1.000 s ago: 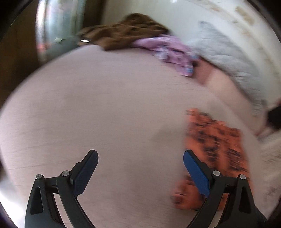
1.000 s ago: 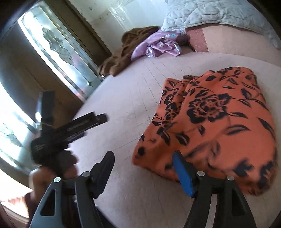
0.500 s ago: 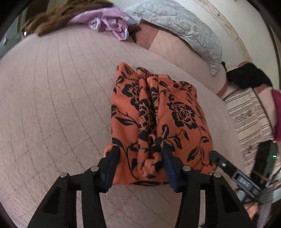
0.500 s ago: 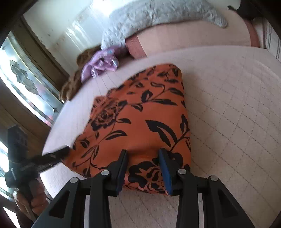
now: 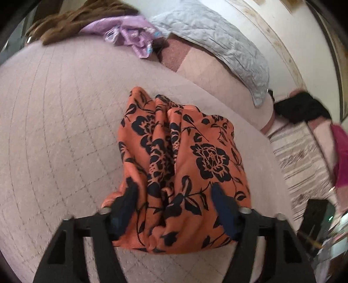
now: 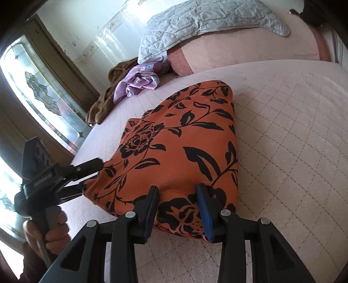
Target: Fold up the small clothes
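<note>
Both tongs are at the near edge of the orange floral garment (image 6: pixel 178 148), bunched mid-bed, well short of the grey pillow (image 6: pixel 195 19). Right tongs (image 6: pixel 177 209) clamp it; left tongs (image 5: pixel 174 209), just easing wider, straddle it. Folding barely begun; purple clothes (image 6: pixel 139 80) wait beside the pillow.

Each matte black plastic two-finger gripper, the left gripper (image 5: pixel 174 209) and the right gripper (image 6: pixel 177 206), has angular arms with triangular cut-outs toward 6 o'clock and round silver pivot screws (image 6: pixel 225 212). Flat dark-blue pads (image 6: pixel 204 212) line the inner finger faces. At 8 o'clock in the right view, a bare hand (image 6: pixel 49 233) wraps a grey handle.
</note>
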{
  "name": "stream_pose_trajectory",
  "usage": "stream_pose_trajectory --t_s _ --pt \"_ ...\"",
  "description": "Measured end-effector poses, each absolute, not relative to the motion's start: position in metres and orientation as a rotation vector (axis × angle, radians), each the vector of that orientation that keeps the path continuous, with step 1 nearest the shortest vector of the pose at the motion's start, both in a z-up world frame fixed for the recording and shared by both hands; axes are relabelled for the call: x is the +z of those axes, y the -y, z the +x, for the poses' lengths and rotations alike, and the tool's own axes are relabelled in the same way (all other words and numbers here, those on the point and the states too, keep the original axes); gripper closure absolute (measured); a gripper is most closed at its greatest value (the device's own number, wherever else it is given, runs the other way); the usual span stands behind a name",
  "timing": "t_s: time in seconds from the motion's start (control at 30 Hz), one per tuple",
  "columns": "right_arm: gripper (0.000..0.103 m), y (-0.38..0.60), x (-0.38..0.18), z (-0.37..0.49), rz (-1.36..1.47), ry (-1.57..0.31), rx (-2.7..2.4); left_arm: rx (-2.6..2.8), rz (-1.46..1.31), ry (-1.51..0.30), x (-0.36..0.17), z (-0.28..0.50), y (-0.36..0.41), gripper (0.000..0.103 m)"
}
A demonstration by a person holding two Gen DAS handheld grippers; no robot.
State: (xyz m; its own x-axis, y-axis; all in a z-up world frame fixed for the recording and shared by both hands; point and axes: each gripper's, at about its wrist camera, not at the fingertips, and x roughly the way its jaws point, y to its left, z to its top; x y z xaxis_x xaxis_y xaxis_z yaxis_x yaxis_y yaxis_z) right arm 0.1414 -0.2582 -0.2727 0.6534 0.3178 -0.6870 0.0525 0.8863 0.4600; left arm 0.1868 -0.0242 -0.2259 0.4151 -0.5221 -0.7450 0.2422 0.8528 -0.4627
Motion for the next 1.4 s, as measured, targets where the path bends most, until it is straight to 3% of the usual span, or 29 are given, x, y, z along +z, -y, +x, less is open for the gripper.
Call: stream_pose_trajectory --t_s 0.03,0.23,0.5,0.8,0.87,0.93,1.07,1.1,1.17,1.2,1.27,1.3,1.33,1.4 --pt "0.062 0.26 -0.273 0.141 0.481 -0.853 0.169 -0.48 -0.268 -1.029 -0.226 0.186 0.029 0.051" --pt "0.063 0.274 -0.278 0.141 0.543 -0.84 0.244 -0.406 -0.238 -0.995 -0.221 0.19 0.027 0.051" --pt "0.063 0.278 -0.279 0.144 0.574 -0.839 0.283 -0.414 -0.274 -0.897 -0.202 0.184 0.012 0.04" --pt "0.063 0.289 -0.285 0.148 0.667 -0.842 0.316 -0.463 -0.287 -1.04 -0.234 0.207 0.044 0.04" --pt "0.063 0.29 -0.285 0.148 0.672 -0.842 0.325 -0.48 -0.333 -1.04 -0.232 0.207 0.04 0.041" --pt "0.063 0.291 -0.285 0.149 0.673 -0.843 0.331 -0.527 -0.363 -1.02 -0.228 0.203 0.041 0.056" --pt "0.063 0.292 -0.286 0.151 0.694 -0.845 0.332 -0.538 -0.269 -1.001 -0.225 0.198 0.053 0.058" --pt "0.063 0.292 -0.285 0.152 0.699 -0.847 0.332 -0.533 -0.261 -1.016 -0.228 0.2 0.054 0.056" --pt "0.063 0.292 -0.285 0.153 0.706 -0.851 0.332 -0.53 -0.262 -1.051 -0.235 0.206 0.055 0.038" --pt "0.063 0.292 -0.285 0.153 0.706 -0.852 0.333 -0.539 -0.283 -1.068 -0.238 0.208 0.055 0.036" --pt "0.063 0.291 -0.284 0.153 0.703 -0.853 0.334 -0.535 -0.3 -1.053 -0.237 0.206 0.055 0.037" --pt "0.063 0.291 -0.284 0.154 0.701 -0.853 0.333 -0.548 -0.296 -1.038 -0.234 0.205 0.058 0.052" --pt "0.063 0.291 -0.284 0.154 0.699 -0.853 0.332 -0.545 -0.276 -1.026 -0.232 0.204 0.06 0.073" --pt "0.063 0.291 -0.283 0.154 0.694 -0.852 0.33 -0.522 -0.217 -1.014 -0.229 0.202 0.065 0.081"
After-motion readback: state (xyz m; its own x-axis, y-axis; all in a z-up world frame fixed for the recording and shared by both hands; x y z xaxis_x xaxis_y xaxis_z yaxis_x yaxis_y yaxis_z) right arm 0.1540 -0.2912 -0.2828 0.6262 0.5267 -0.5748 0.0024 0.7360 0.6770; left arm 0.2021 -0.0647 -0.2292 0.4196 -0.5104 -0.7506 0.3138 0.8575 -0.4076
